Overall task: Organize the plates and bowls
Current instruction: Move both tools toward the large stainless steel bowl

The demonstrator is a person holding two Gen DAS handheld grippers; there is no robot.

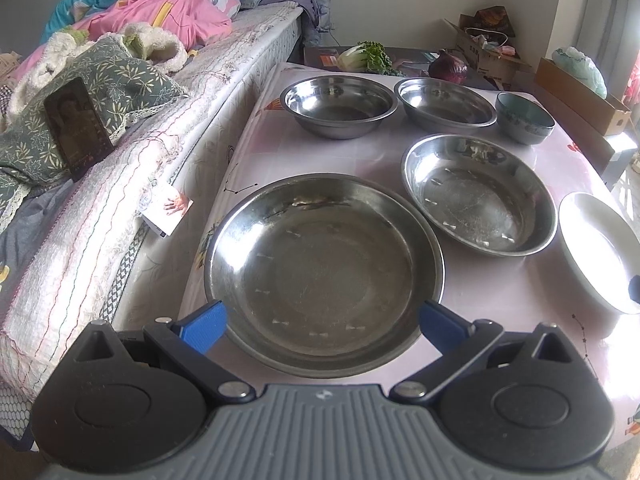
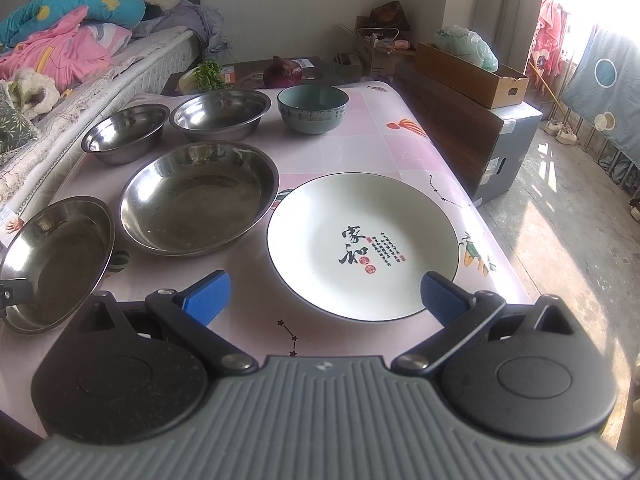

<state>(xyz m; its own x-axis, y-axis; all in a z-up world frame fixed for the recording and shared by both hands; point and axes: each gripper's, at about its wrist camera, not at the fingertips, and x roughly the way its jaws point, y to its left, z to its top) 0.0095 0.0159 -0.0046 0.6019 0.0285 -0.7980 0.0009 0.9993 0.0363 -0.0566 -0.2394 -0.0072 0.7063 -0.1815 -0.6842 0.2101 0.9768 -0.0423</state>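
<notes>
On the pink table (image 1: pixel 520 304) stand a large steel plate (image 1: pixel 324 272), a medium steel plate (image 1: pixel 478 194), two steel bowls (image 1: pixel 338 104) (image 1: pixel 444 102), a teal ceramic bowl (image 1: pixel 524 116) and a white plate (image 1: pixel 596 252). My left gripper (image 1: pixel 322 326) is open, its blue pads on either side of the large steel plate's near rim. In the right wrist view my right gripper (image 2: pixel 326 298) is open just before the white printed plate (image 2: pixel 362 246). The large steel plate (image 2: pixel 56 260) shows at left, the medium one (image 2: pixel 198 198) behind.
A bed (image 1: pixel 120 168) with quilts and pillows runs along the table's left side. A cabbage (image 1: pixel 362 56) and a purple onion (image 1: pixel 448 66) lie beyond the far edge. Cardboard boxes (image 2: pixel 472 74) on a dark cabinet stand at right. Bare floor (image 2: pixel 568 240) lies right of the table.
</notes>
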